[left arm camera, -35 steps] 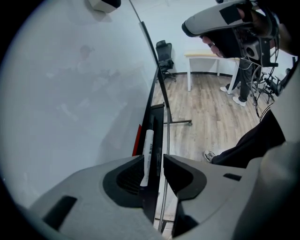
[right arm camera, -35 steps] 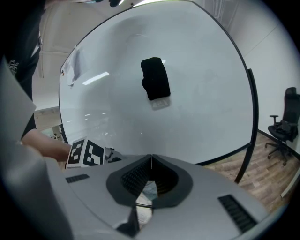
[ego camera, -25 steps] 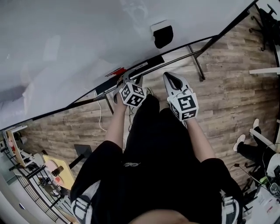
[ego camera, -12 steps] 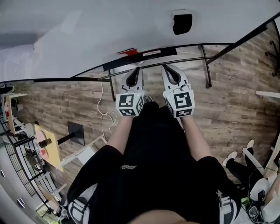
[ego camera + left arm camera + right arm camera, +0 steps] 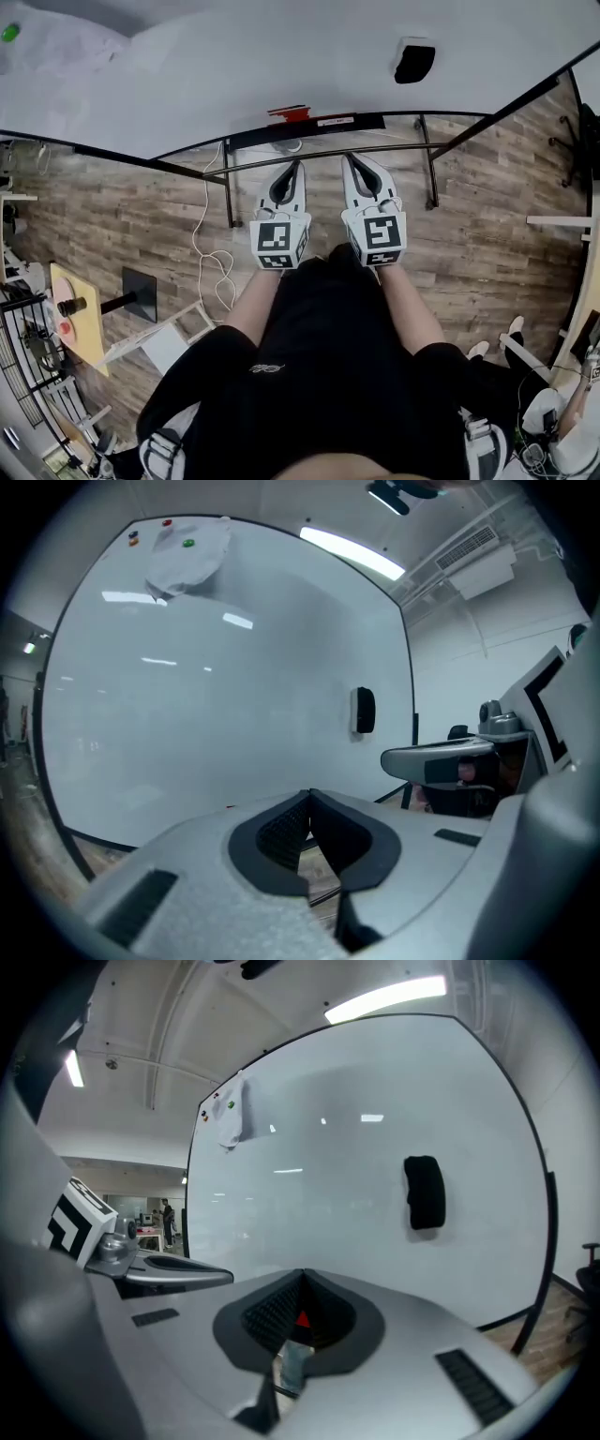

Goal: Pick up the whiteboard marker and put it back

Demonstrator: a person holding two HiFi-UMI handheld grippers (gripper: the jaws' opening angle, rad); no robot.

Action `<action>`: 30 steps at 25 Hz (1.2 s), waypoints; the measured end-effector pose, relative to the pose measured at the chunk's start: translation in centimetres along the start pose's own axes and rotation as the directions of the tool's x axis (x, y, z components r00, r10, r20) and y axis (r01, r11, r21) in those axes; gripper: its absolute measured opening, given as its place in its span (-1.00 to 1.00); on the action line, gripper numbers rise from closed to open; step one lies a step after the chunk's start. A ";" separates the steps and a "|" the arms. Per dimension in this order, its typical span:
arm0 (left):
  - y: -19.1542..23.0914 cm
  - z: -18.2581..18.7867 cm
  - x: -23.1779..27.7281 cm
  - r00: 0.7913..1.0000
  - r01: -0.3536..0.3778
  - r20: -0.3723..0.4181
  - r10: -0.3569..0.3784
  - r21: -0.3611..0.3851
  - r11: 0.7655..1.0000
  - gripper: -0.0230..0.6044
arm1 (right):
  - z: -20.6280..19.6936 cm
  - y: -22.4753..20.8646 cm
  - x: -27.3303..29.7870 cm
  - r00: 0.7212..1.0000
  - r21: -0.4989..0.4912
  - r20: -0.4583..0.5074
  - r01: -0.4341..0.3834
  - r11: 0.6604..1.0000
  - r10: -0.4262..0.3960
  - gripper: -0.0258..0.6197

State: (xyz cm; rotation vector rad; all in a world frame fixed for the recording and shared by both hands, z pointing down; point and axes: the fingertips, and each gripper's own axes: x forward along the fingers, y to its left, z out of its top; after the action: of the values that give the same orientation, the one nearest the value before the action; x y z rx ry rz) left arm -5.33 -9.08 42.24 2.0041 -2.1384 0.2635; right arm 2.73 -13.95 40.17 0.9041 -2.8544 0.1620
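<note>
A red whiteboard marker point(image 5: 290, 114) lies on the black tray point(image 5: 361, 121) under the whiteboard point(image 5: 234, 66). My left gripper point(image 5: 297, 165) and right gripper point(image 5: 349, 157) hang side by side just short of the tray, both pointing at the board. Each is shut with nothing between its pads. In the left gripper view the left gripper point(image 5: 311, 793) has its tips together, with wood floor showing behind the pads. In the right gripper view the right gripper point(image 5: 302, 1275) is closed too, and a bit of the red marker point(image 5: 302, 1320) shows through the hollow behind its tips.
A black eraser point(image 5: 413, 61) sticks to the board at the right. The board's black stand bars point(image 5: 319, 152) cross just under the grippers. A white cable point(image 5: 210, 258) trails on the wood floor, and a yellow panel point(image 5: 77, 314) and a wire cart stand at the left.
The left gripper has come away from the tray by the red marker, rolled upright and closed empty. Both grippers now sit level side by side, and the head view has swung right.
</note>
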 end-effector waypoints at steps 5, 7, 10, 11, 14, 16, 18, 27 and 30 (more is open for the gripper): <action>1.3 1.0 -3.5 0.999 -0.044 0.018 0.044 0.032 0.999 -0.90 | 0.5 3.3 -1.0 1.000 -0.054 -0.008 0.019 0.998 -0.020 -0.91; 1.5 1.1 -5.1 0.999 -0.027 0.035 0.027 0.006 1.000 -0.90 | 0.8 4.9 -1.6 1.000 -0.077 -0.004 0.019 0.997 -0.019 -0.91; 1.8 0.7 -7.0 0.998 -0.007 0.057 0.010 -0.048 0.999 -0.90 | 1.0 6.4 -3.1 0.999 -0.110 -0.007 0.036 0.993 -0.036 -0.91; 1.7 0.5 -7.4 0.998 -0.002 0.062 0.006 -0.062 0.998 -0.90 | 0.9 6.5 -3.7 0.999 -0.118 -0.009 0.045 0.992 -0.047 -0.91; 1.1 0.1 -8.5 0.997 0.013 0.074 -0.007 -0.077 0.997 -0.90 | 0.6 6.6 -5.6 0.998 -0.132 -0.012 0.066 0.989 -0.069 -0.91; 0.5 0.3 -9.2 0.996 0.020 0.086 -0.014 -0.076 0.997 -0.90 | 0.8 6.5 -6.9 0.997 -0.136 -0.009 0.078 0.988 -0.080 -0.91; -0.1 0.9 -9.8 0.995 0.022 0.101 -0.016 -0.064 0.998 -0.90 | 1.4 6.4 -7.6 0.996 -0.141 0.000 0.086 0.986 -0.086 -0.91; -2.4 3.8 -10.0 0.988 -0.010 0.151 0.014 -0.031 0.999 -0.90 | 4.2 5.0 -9.4 0.996 -0.150 0.074 0.058 0.987 -0.047 -0.91; -4.4 4.9 -10.0 0.986 -0.020 0.166 0.021 -0.008 1.000 -0.90 | 5.1 4.0 -10.5 0.995 -0.146 0.096 0.047 0.988 -0.033 -0.91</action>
State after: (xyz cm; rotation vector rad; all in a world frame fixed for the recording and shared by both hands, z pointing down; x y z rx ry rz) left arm -0.45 -1.07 34.89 2.0683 -2.2551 0.0949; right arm 8.38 -5.48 33.10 0.9612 -2.8837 -0.0987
